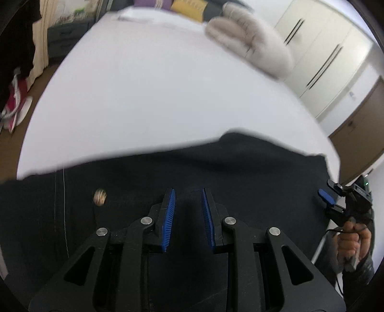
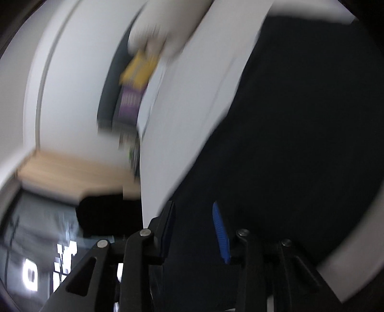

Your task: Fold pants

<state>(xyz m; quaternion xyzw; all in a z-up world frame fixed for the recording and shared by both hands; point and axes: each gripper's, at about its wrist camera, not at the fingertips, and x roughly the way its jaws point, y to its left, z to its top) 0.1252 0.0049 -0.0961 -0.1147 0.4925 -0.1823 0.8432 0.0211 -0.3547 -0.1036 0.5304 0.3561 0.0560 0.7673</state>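
Note:
Dark navy pants (image 1: 216,168) lie spread on a white bed (image 1: 156,96), with a brass button (image 1: 100,196) at the left. My left gripper (image 1: 187,194) hovers just over the cloth, its blue pads apart with nothing between them. My right gripper shows at the far right of the left wrist view (image 1: 330,194), held in a hand, by the pants' right edge. In the blurred, tilted right wrist view the right gripper (image 2: 193,208) is open over the edge of the pants (image 2: 300,144).
A fluffy beige plush (image 1: 249,38) lies at the far side of the bed. Yellow and purple cushions (image 1: 189,7) sit beyond it. White wardrobe doors (image 1: 319,55) stand on the right. Shoes (image 1: 16,103) lie on the brown floor at left.

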